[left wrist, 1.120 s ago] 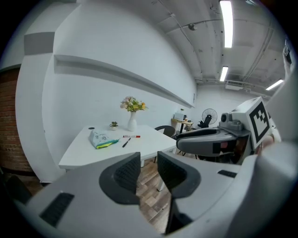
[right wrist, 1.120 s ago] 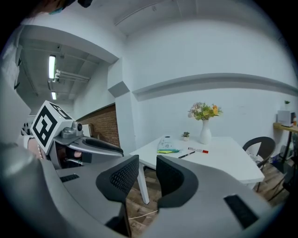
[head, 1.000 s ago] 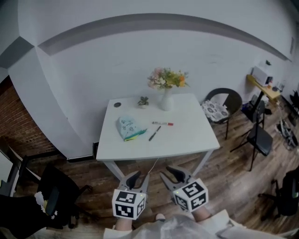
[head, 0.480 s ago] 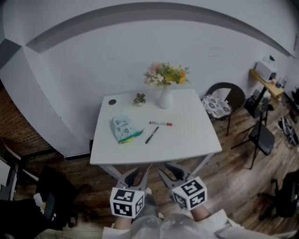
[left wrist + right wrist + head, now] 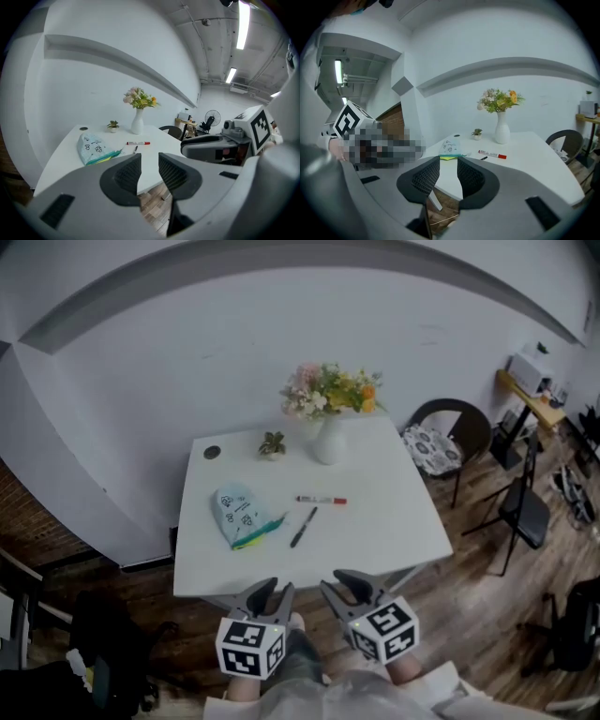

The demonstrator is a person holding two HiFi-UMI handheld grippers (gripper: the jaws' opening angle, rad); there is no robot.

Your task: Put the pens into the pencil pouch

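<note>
A pale blue pencil pouch [image 5: 238, 517] with a yellow-green edge lies on the left of the white table [image 5: 394, 531]. A white marker with a red cap [image 5: 322, 500] and a black pen [image 5: 303, 527] lie to its right, apart from it. My left gripper [image 5: 271, 592] and right gripper [image 5: 339, 586] hang side by side short of the table's near edge, over the floor. Both stand narrowly open with nothing between the jaws. The left gripper view shows the pouch [image 5: 95, 149], marker [image 5: 138, 143] and pen [image 5: 135, 149]; the right gripper view shows the pouch [image 5: 451, 147] and marker [image 5: 491, 154].
A white vase of flowers [image 5: 328, 439], a small potted plant [image 5: 272, 444] and a dark round disc [image 5: 212, 453] stand along the table's far edge by the wall. Chairs [image 5: 445, 442] stand to the right on the wooden floor, and a dark chair [image 5: 103, 634] at the lower left.
The view has drawn nearer to the table, which now sits lower and larger in the head view. Both grippers keep their place at the bottom, jaws unchanged. Pouch and pens lie as before.
</note>
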